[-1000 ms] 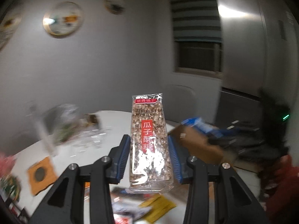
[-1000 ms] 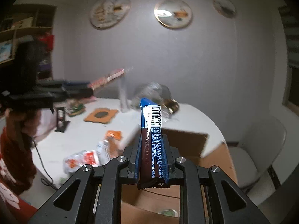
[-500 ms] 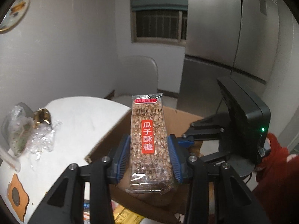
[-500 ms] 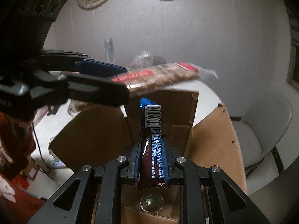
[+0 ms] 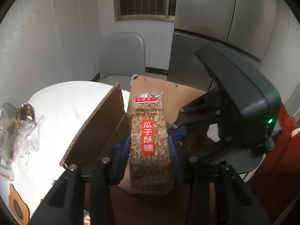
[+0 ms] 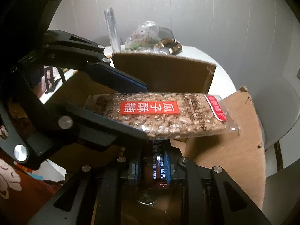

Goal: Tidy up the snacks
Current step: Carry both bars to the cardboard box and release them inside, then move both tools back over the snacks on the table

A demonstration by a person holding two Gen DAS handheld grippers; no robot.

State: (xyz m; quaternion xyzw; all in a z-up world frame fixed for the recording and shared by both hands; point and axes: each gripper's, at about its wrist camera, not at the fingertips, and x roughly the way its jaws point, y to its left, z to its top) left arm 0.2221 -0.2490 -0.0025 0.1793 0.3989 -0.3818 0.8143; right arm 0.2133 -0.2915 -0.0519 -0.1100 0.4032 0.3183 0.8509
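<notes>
The seed brittle bar (image 5: pixel 150 140) in its clear wrapper with a red label is pinched across its width between the blue pads of the left gripper (image 5: pixel 149 150), whose jaws press on both long edges. It hangs above the open cardboard box (image 5: pixel 168 97), its top end pointing toward the box's far flap. In the right wrist view the same bar (image 6: pixel 159 114) lies crosswise above the box (image 6: pixel 234 150), with the left gripper (image 6: pixel 116 101) reaching in from the left side.

Just below it, the dark chocolate bar (image 6: pixel 159 166) with a blue edge and white print stands between the blue pads of the right gripper (image 6: pixel 152 166); the jaws sit nearly together on the thin bar and are just beginning to part, the pads touching its sides. This bar is over the inside of the box, where a small round shiny thing (image 6: pixel 147 199) lies on the bottom.

The box stands at the edge of a white round table (image 5: pixel 65 101). Crumpled clear bags (image 5: pixel 20 131) lie on the table, with a grey chair (image 5: pixel 121 56) behind. A red sleeve (image 5: pixel 281 140) shows at the right.
</notes>
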